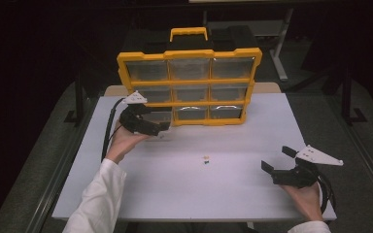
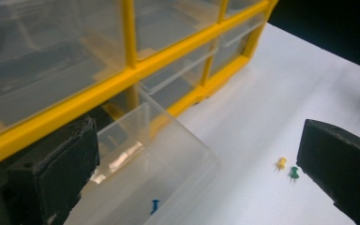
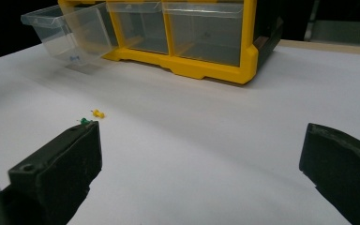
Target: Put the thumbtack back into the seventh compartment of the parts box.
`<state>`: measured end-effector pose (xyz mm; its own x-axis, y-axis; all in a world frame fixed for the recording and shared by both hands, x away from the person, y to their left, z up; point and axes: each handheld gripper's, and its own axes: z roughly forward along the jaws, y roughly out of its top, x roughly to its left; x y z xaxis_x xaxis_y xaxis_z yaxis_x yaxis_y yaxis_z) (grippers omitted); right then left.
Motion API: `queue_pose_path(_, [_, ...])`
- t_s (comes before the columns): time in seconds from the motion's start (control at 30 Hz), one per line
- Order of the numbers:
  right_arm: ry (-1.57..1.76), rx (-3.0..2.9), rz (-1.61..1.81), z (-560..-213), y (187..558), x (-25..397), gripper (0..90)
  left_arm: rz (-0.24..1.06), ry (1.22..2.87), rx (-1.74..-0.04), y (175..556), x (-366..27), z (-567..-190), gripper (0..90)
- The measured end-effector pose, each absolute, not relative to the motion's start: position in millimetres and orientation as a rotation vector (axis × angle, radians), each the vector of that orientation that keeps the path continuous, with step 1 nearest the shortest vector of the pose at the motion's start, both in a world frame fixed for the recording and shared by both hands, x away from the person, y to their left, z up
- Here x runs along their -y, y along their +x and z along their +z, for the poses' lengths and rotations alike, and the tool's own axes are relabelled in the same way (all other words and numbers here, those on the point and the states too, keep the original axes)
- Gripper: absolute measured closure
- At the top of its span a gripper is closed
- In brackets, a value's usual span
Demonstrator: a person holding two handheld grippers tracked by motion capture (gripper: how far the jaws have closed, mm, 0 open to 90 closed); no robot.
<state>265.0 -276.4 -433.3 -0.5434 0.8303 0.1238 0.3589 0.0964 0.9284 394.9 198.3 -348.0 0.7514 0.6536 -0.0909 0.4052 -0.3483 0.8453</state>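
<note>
A yellow organizer [image 1: 189, 56] with clear drawers stands upright at the back of the white table [image 1: 189, 194]. Its bottom-left drawer [image 2: 168, 154] is pulled out and holds a blue pushpin [image 2: 154, 205]. My left gripper [image 2: 198, 152] is open, its jaws spread wide around the drawer's front; in the high view the left gripper [image 1: 159, 121] sits at that drawer [image 1: 158, 116]. A yellow pushpin [image 2: 281, 163] and a green pushpin [image 2: 294, 173] lie loose mid-table. My right gripper [image 1: 277, 159] rests open and holds nothing at the front right, pointing toward the yellow pushpin [image 3: 98, 113] and the green pushpin [image 3: 84, 121].
The other drawers [image 1: 230, 68] of the organizer are pushed in. Bare white tabletop stretches between the pins and the right gripper [image 3: 201, 145]. Dark floor and a table frame [image 1: 281, 53] lie beyond the far edge.
</note>
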Motion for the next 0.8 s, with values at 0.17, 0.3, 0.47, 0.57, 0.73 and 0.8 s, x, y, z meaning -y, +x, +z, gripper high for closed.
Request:
queue_pose_path(0.17, [1.165,-1.943,1.441,-434,265,278,0.0,0.355,2.004,-0.773,388,-190,-351,0.0])
queue_pose_path(0.3, [1.163,-1.943,1.438,-434,265,278,0.0,0.361,2.021,-0.760,386,-185,-351,0.0])
queue_pose_path(0.47, [1.156,-1.943,1.452,-433,265,277,0.0,0.347,2.047,-0.735,380,-169,-353,0.0])
queue_pose_path(0.57, [1.159,-1.947,1.450,-434,265,277,0.0,0.353,2.073,-0.707,376,-161,-354,0.0])
queue_pose_path(0.73, [1.164,-1.940,1.458,-433,265,278,0.0,0.357,2.078,-0.669,370,-151,-351,0.0])
queue_pose_path(0.8, [1.160,-1.942,1.457,-433,265,278,0.0,0.358,2.085,-0.653,368,-147,-350,0.0])
